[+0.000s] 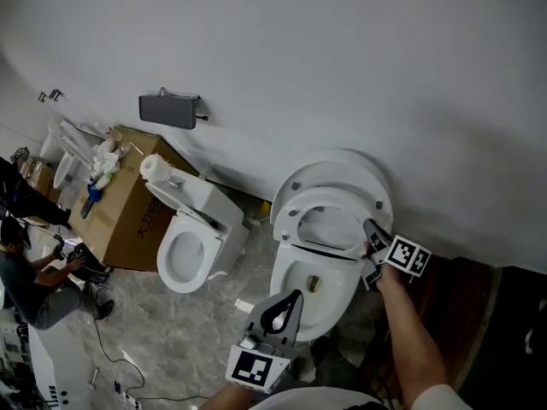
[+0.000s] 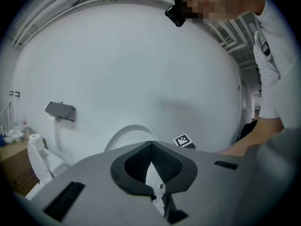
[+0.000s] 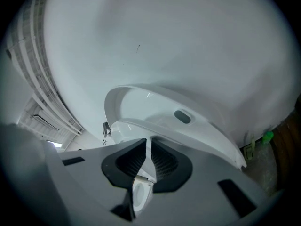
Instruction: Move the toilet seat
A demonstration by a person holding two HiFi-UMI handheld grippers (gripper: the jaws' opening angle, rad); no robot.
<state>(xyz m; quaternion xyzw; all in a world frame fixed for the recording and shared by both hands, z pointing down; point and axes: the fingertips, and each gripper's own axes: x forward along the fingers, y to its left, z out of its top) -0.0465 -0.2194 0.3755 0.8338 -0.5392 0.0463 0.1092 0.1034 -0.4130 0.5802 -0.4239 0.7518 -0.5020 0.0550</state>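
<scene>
the seat (image 1: pixel 289 220) is found half raised over the bowl (image 1: pixel 333 289), its right rim clamped by the fingers of the right gripper (image 1: pixel 370 229) (the left gripper (image 1: pixel 295 295), fingers together on nothing, is farther, at the bowl front).

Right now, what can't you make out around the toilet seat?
- Bowl front rim: head view, left claw covers it.
- Toilet seat near side: right gripper view, right claw hides it.
- Items on cardboard box: head view, too small.
</scene>
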